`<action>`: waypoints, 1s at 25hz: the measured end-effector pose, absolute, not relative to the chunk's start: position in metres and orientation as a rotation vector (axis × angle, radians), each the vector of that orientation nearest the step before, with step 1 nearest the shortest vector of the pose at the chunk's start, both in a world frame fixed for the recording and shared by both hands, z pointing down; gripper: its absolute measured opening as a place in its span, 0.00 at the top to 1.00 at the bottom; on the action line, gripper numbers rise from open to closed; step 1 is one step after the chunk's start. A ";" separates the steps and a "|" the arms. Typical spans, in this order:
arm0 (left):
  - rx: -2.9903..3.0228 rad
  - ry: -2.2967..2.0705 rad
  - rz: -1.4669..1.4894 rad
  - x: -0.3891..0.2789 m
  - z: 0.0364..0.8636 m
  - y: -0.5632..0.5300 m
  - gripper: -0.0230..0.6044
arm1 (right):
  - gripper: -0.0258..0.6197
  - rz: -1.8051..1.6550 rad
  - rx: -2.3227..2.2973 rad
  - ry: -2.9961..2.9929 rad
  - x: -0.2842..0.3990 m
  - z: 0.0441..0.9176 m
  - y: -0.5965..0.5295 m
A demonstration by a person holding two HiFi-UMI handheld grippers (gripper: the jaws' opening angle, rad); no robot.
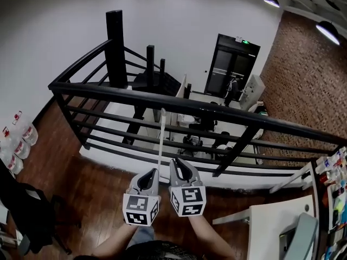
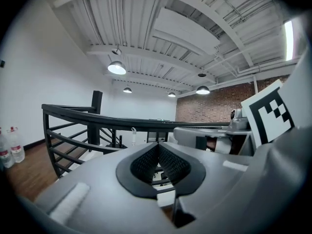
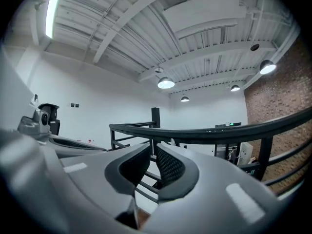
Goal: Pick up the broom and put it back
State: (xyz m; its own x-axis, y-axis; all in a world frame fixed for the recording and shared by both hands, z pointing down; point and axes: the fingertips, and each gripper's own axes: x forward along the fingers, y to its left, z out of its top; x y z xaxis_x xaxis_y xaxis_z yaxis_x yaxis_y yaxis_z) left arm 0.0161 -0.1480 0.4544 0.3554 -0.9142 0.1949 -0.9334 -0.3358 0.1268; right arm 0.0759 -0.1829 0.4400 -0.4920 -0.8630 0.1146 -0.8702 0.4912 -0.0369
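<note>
The broom shows as a thin white handle [image 1: 161,140] that leans upright against the black railing [image 1: 179,106], just beyond both grippers; its head is hidden. In the left gripper view its hooked top [image 2: 132,129] peeks over the rail. My left gripper [image 1: 152,173] is held left of the handle, jaws closed together on nothing [image 2: 158,145]. My right gripper [image 1: 177,164] is right of the handle, near the rail, with a narrow gap between its pads [image 3: 151,148] and nothing in that gap. Neither gripper touches the handle.
The railing runs across in front of an open drop to a lower floor with desks [image 1: 209,126]. Water bottles [image 1: 16,140] stand at the left wall. A dark chair [image 1: 30,210] is at bottom left, a white table [image 1: 276,223] and shelves [image 1: 333,188] at right.
</note>
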 end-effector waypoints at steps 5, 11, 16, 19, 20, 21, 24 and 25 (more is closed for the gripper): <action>2.390 -1.744 0.082 0.022 0.444 -0.108 0.95 | 0.96 0.111 1.487 -2.689 0.076 0.428 -0.128; 2.389 -1.779 0.055 0.024 0.433 -0.075 0.96 | 0.96 0.128 1.458 -2.740 0.074 0.417 -0.085; 2.408 -1.779 0.044 0.021 0.425 -0.050 0.96 | 0.96 0.117 1.463 -2.752 0.069 0.411 -0.058; 2.423 -1.771 0.040 0.018 0.421 -0.042 0.96 | 0.96 0.113 1.468 -2.755 0.064 0.408 -0.049; 2.427 -1.769 0.037 0.016 0.420 -0.040 0.95 | 0.96 0.106 1.469 -2.753 0.061 0.408 -0.047; 2.433 -1.765 0.035 0.014 0.419 -0.039 0.95 | 0.96 0.099 1.472 -2.751 0.058 0.407 -0.045; 2.450 -1.747 0.035 0.009 0.416 -0.034 0.95 | 0.96 0.098 1.494 -2.744 0.053 0.405 -0.039; 2.455 -1.741 0.034 0.007 0.415 -0.032 0.96 | 0.96 0.098 1.502 -2.742 0.051 0.405 -0.037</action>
State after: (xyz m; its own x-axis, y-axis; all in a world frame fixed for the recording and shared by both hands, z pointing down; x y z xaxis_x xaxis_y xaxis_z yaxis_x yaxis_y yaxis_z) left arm 0.0074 -0.0317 0.4148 0.3334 -0.9380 0.0949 -0.9410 -0.3249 0.0943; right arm 0.0513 -0.0368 0.4045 -0.5387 -0.8415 0.0415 -0.8423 0.5368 -0.0484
